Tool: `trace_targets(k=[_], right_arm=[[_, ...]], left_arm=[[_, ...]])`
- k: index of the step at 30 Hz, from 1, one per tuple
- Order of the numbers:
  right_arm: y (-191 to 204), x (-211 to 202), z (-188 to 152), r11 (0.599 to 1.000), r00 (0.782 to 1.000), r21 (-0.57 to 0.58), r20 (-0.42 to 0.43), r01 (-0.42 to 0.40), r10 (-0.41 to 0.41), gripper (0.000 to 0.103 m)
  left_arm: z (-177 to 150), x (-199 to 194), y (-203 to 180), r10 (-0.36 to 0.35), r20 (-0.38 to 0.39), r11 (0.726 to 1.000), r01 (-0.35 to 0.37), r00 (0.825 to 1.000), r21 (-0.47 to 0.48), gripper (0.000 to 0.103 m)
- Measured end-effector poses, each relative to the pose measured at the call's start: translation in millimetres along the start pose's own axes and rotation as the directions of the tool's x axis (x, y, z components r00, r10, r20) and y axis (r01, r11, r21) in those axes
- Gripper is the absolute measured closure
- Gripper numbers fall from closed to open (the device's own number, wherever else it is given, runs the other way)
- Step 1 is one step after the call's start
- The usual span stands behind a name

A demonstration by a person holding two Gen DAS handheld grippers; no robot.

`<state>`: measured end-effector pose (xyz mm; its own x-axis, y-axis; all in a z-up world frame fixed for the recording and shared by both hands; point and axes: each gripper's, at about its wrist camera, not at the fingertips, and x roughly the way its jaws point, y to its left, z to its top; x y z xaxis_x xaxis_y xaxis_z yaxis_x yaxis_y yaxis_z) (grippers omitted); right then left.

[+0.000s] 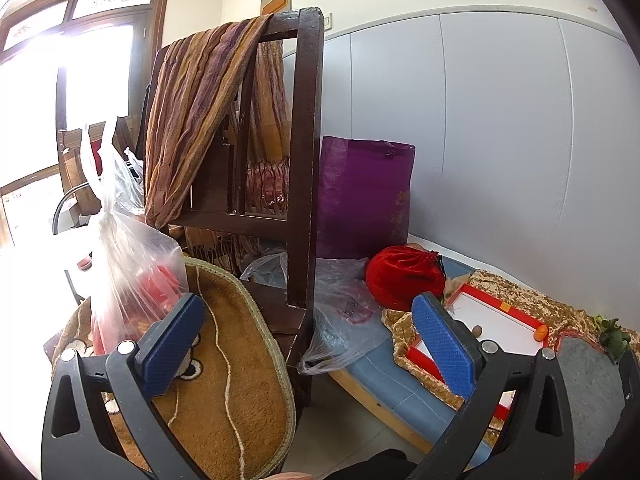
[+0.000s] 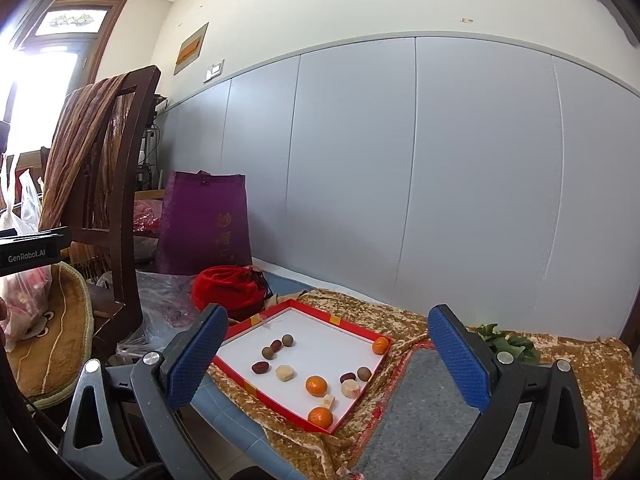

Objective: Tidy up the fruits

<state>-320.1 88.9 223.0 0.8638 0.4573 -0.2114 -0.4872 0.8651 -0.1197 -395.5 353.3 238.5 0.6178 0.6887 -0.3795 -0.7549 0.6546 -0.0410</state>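
A red-rimmed white tray [image 2: 256, 320] lies on a gold patterned cloth [image 2: 360, 312]. In it are three oranges, one at the far corner [image 2: 380, 345], one in the middle [image 2: 316, 385], one at the near rim [image 2: 320, 417]. Brown round fruits [image 2: 287, 340], dark red dates [image 2: 259, 367] and pale chunks [image 2: 285, 373] are scattered among them. My right gripper [image 2: 328, 364] stands open above the tray, holding nothing. My left gripper [image 1: 308, 344] is open too, facing a chair; the tray [image 1: 500, 316] shows at its right with one orange [image 1: 541, 333].
A dark wooden chair [image 1: 304, 160] draped with a striped scarf [image 1: 196, 120] stands at the left, a brown cushion [image 1: 240, 380] on its seat. A clear plastic bag [image 1: 128, 264] with red contents sits there. A purple bag [image 2: 204, 224], a red pouch [image 2: 228, 288], a grey mat [image 2: 432, 432] and green leaves [image 2: 508, 340] surround the tray.
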Motion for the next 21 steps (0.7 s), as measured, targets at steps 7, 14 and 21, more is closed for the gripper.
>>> trace_targets(k=[7, 14, 21], right_arm=[[6.3, 5.4, -1.9, 1.000, 1.000, -0.009, -0.011, -0.009, 0.009, 0.002], [-26.1, 30.7, -14.0, 0.997, 0.997, 0.067, -0.073, 0.043, -0.039, 0.002], [-72.8, 34.3, -16.5, 0.980, 0.994, 0.173, -0.063, 0.103, -0.093, 0.002]], left_arm=[[1.0, 4.5, 0.5, -0.002, -0.010, 1.000, 0.002, 1.000, 0.006, 0.000], [-13.4, 11.1, -54.8, -0.163, -0.136, 0.978, 0.178, 0.977, 0.112, 0.000], [-28.7, 10.8, -109.0, -0.218, -0.216, 0.945, 0.262, 0.952, 0.198, 0.000]])
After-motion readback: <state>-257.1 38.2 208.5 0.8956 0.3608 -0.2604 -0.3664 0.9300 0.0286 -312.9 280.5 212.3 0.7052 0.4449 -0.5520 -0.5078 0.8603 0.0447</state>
